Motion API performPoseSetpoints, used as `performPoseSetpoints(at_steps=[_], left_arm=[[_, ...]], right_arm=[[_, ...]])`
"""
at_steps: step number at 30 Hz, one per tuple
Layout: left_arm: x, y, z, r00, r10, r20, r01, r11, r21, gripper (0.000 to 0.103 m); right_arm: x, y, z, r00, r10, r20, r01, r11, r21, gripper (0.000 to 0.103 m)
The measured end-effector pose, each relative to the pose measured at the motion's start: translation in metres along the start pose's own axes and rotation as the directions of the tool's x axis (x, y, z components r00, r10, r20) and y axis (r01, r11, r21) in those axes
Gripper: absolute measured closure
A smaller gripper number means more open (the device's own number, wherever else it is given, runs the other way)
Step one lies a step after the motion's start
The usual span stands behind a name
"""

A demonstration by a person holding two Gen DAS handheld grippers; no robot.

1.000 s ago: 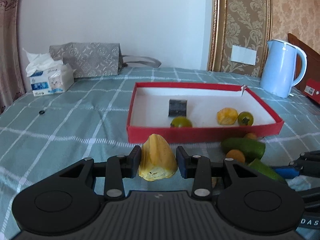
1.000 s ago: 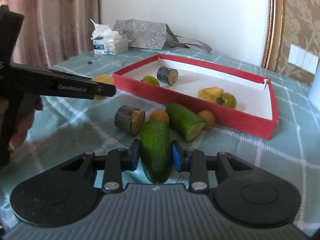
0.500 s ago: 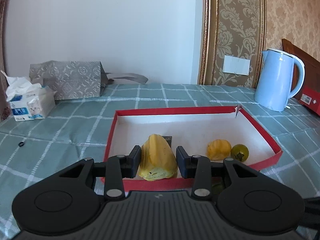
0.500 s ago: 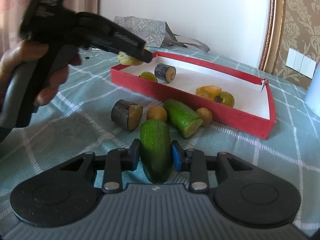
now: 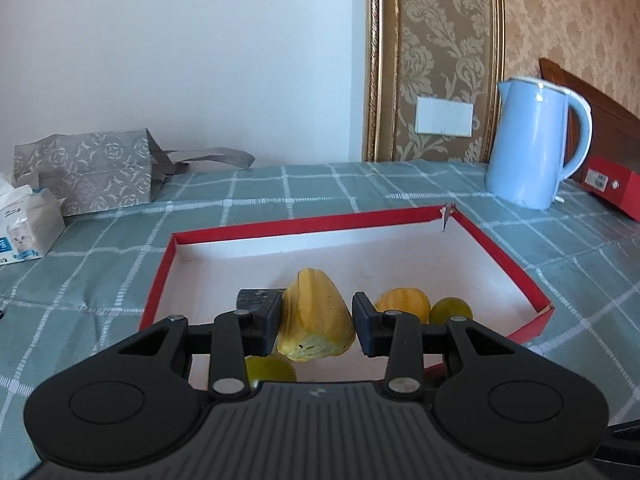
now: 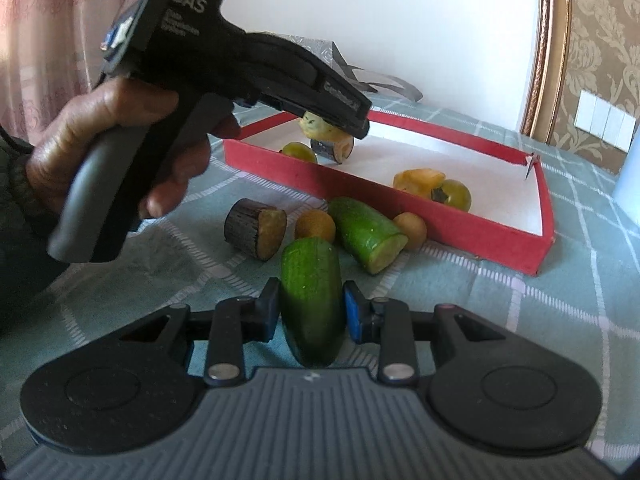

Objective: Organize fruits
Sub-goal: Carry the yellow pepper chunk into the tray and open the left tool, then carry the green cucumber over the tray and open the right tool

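In the left wrist view, the left tongs (image 5: 317, 322), pinching the yellow pointed fruit piece (image 5: 315, 316), have moved from the tabletop to above the red cardboard tray (image 5: 516, 276), ready to drop it. In the right wrist view, the right tongs (image 6: 311, 314) pinch a green cucumber piece (image 6: 311, 296) near the tray, waiting.

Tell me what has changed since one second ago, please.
The left gripper, holding the yellow fruit piece, moved from the tablecloth to above the red tray. The right gripper stayed in place, shut on the green cucumber piece. Nothing was released.
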State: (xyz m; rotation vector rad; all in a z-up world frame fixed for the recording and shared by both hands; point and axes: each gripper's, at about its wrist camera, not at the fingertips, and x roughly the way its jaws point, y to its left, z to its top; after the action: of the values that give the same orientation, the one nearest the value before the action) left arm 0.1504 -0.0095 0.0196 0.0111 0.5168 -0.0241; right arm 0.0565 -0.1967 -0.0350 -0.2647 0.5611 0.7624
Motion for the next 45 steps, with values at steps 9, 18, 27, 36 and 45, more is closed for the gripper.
performPoseSetpoints(at_steps=[9, 18, 27, 36, 45], left_arm=[[0.038, -0.002, 0.015, 0.997, 0.012, -0.073, -0.012, 1.000, 0.004, 0.064], [0.010, -0.008, 0.009, 0.984, 0.151, 0.089, -0.158, 0.985, 0.074, 0.026], [-0.061, 0.055, -0.033, 0.946, 0.271, 0.178, -0.240, 0.955, -0.173, 0.018], [-0.043, 0.088, -0.064, 0.973, 0.226, -0.052, -0.232, 0.947, -0.222, 0.018], [-0.029, 0.066, -0.071, 0.976, 0.169, -0.136, -0.181, 0.980, -0.082, 0.010]], right_arm=[[0.000, 0.000, -0.001, 1.000, -0.002, 0.003, 0.002, 1.000, -0.003, 0.072], [0.001, 0.001, -0.001, 1.000, -0.006, 0.004, 0.006, 1.000, -0.007, 0.072], [0.000, 0.003, -0.001, 1.000, -0.014, 0.007, 0.014, 1.000, -0.011, 0.072], [0.000, 0.002, -0.001, 1.000, -0.015, 0.004, 0.015, 1.000, -0.011, 0.072], [0.000, 0.002, -0.001, 1.000, -0.016, 0.006, 0.016, 1.000, -0.010, 0.072]])
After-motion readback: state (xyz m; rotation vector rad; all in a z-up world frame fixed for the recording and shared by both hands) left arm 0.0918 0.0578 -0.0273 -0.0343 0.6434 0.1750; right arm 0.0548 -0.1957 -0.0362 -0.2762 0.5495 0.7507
